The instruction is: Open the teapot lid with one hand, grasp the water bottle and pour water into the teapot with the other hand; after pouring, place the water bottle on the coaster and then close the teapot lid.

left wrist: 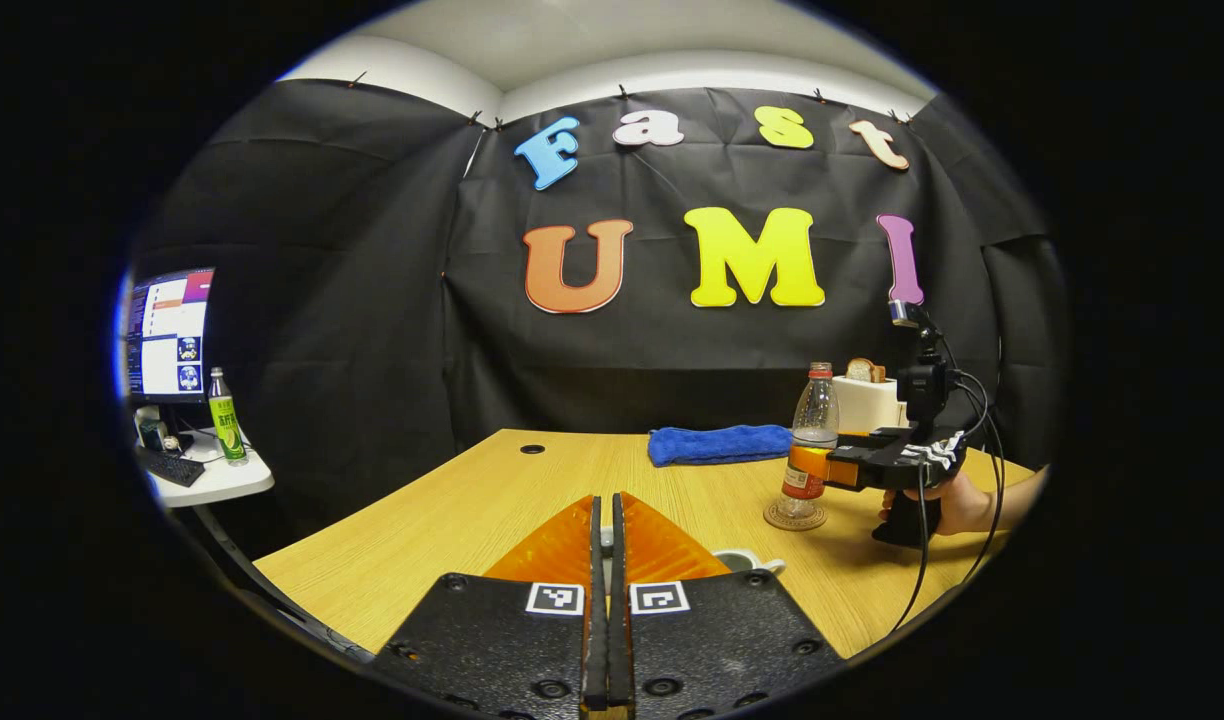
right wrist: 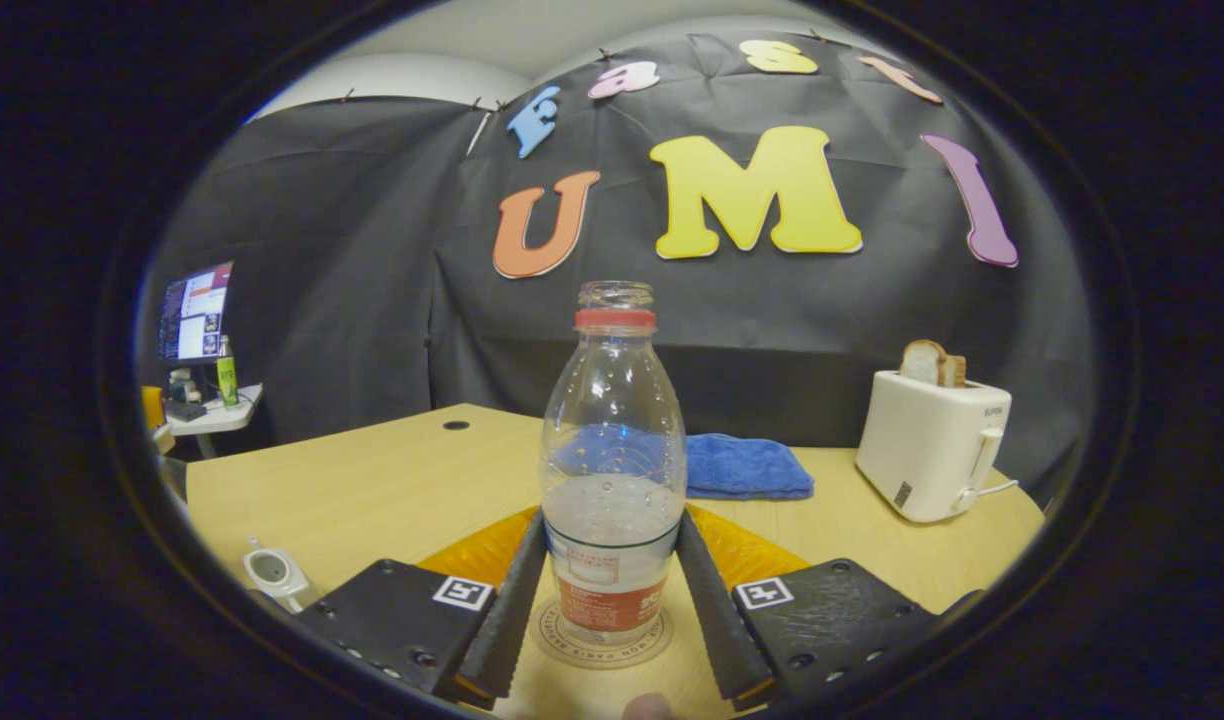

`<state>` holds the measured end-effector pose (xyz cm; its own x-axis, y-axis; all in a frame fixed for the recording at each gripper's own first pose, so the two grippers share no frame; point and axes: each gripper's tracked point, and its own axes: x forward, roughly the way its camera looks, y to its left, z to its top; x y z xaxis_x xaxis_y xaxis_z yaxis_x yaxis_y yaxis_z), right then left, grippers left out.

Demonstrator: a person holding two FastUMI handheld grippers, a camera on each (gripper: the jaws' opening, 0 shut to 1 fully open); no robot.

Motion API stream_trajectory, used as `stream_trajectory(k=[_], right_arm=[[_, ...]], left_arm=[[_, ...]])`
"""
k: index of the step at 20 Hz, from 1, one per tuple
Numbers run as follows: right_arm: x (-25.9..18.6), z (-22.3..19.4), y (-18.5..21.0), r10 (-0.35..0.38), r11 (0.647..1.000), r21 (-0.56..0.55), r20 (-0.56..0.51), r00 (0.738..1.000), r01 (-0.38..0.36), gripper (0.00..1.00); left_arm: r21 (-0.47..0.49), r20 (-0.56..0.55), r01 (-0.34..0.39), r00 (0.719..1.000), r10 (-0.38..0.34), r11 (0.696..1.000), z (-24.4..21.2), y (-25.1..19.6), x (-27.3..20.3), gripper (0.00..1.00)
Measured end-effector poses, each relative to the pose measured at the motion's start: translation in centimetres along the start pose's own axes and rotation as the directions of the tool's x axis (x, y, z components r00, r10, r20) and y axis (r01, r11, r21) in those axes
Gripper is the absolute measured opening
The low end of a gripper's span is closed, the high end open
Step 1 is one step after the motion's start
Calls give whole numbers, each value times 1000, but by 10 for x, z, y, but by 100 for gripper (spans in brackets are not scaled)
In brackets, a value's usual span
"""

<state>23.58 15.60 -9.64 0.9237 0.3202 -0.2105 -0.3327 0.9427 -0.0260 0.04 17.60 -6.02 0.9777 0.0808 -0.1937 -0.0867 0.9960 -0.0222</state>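
The clear water bottle, capless, with a red neck ring and about half full, stands upright on the round coaster. My right gripper is shut on it, a finger pressing each side at the label. In the left gripper view the same bottle and coaster stand at the right, with the right gripper and a hand behind it. My left gripper is shut; a small pale piece, which I take for the lid, shows between its tips. The white teapot lies just behind its right finger, the mouth uncovered.
A blue cloth lies folded at the table's far side. A white toaster with bread in it stands at the back right. Off the wooden table, a side shelf carries a monitor and a green bottle.
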Motion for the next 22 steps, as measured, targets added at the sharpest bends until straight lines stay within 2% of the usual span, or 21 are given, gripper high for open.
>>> stream_trajectory(k=[5, 8, 13, 14, 16, 22], right_arm=[[-1, -4, 1, 4, 1000, 6, -8, 1000, -4, 75], [-1, -8, 1, 3, 1000, 6, -17, 1000, -3, 83], [-7, -9, 1, 9, 1000, 11, -25, 1000, -8, 83], [-11, -9, -1, 1, 1000, 13, -23, 1000, -1, 88], [-26, -6, -2, -1, 1000, 16, -13, 1000, 1, 94], [-107, 4, -34, -81, 997, -6, 50, 995, 82, 94]], left_arm=[[-2, -2, 2, 1000, -2, 1000, 0, -1, 1, 3], [-5, 3, 1, 1000, -1, 1000, 1, -1, -1, 3], [0, 8, 6, 1000, -6, 1000, 4, -5, -1, 3], [-2, 8, 7, 1000, -7, 1000, 3, -6, -1, 3], [-14, 10, 19, 1000, -18, 1000, 5, -13, -1, 3], [-16, 19, 106, 994, -106, 994, 7, -55, 8, 3]])
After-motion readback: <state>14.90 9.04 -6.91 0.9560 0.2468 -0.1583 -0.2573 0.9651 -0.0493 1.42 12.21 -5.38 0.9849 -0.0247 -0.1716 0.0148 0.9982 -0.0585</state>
